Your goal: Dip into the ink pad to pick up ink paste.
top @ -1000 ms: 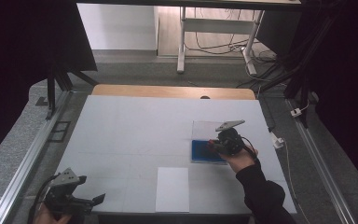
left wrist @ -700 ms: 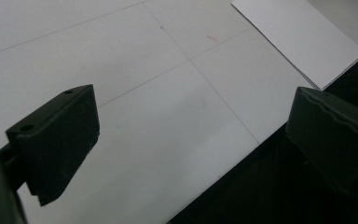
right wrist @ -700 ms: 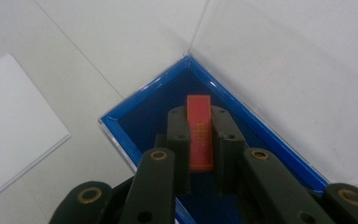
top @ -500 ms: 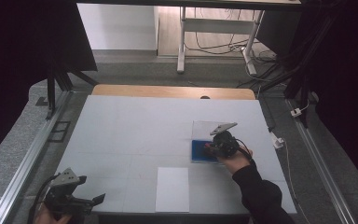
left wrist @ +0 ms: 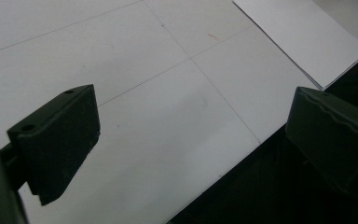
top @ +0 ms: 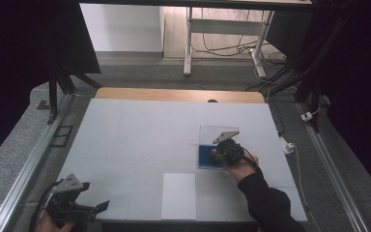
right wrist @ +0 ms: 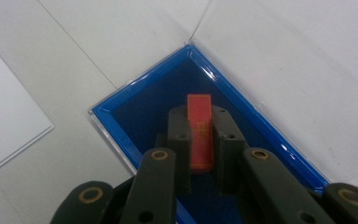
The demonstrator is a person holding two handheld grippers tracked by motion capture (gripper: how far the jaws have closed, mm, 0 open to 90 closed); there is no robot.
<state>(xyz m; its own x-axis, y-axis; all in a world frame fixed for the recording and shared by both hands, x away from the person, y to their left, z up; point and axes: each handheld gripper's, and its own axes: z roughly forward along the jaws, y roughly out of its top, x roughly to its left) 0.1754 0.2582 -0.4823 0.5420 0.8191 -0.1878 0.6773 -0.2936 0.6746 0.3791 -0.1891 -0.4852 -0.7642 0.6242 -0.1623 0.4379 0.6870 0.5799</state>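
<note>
You have one shallow blue rectangular tray (top: 206,155) with a clear hinged lid (top: 211,133), toward the table's right edge. One small flat red block (right wrist: 200,130) is over it. One white rectangular paper sheet (top: 178,195) lies at the near edge. You hold two black two-jaw grippers: left gripper (top: 100,206), right gripper (top: 216,153).

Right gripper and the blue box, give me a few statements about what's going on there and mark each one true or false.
1. The right gripper is shut on a red card. True.
2. The red card is over the blue box. True.
3. The left gripper is holding the white sheet. False: its jaws stand wide apart with nothing between them.
4. The blue box sits on the white sheet. False: the two lie apart on the table.
</note>
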